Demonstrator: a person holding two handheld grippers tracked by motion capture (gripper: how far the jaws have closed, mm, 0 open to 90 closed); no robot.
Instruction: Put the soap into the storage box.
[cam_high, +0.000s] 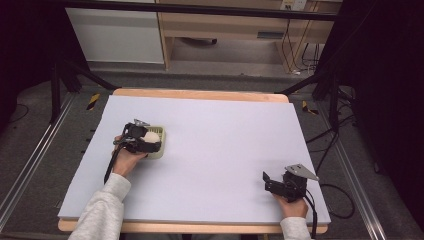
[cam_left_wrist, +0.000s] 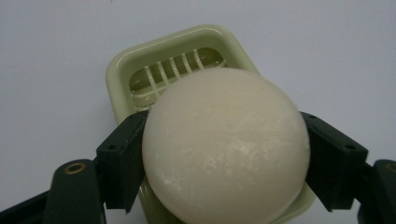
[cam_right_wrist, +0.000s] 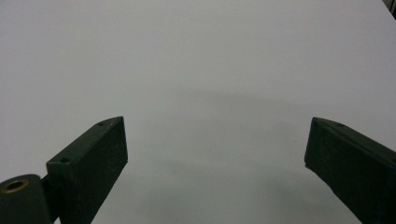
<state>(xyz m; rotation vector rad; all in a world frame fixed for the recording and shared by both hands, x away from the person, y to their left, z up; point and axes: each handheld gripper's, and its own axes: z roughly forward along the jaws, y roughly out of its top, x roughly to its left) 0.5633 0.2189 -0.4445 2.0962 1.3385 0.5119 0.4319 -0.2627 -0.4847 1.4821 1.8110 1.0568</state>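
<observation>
A round cream soap (cam_left_wrist: 224, 144) sits between the two black jaws of my left gripper (cam_left_wrist: 225, 156), whose pads lie against its left and right sides. It hangs just over a pale green slotted soap dish (cam_left_wrist: 140, 60), and I cannot tell whether it touches the dish. From above, the left gripper (cam_high: 150, 141) holds the soap (cam_high: 149, 135) over the dish (cam_high: 160, 151) on the left half of the table. My right gripper (cam_high: 266, 181) rests near the front right edge. Its jaws (cam_right_wrist: 215, 154) are wide apart with nothing between them.
The pale lilac tabletop (cam_high: 220, 145) has a wooden rim along its far and near edges. Black frame legs and cables stand on the floor to both sides, and a wooden cabinet is beyond the far edge.
</observation>
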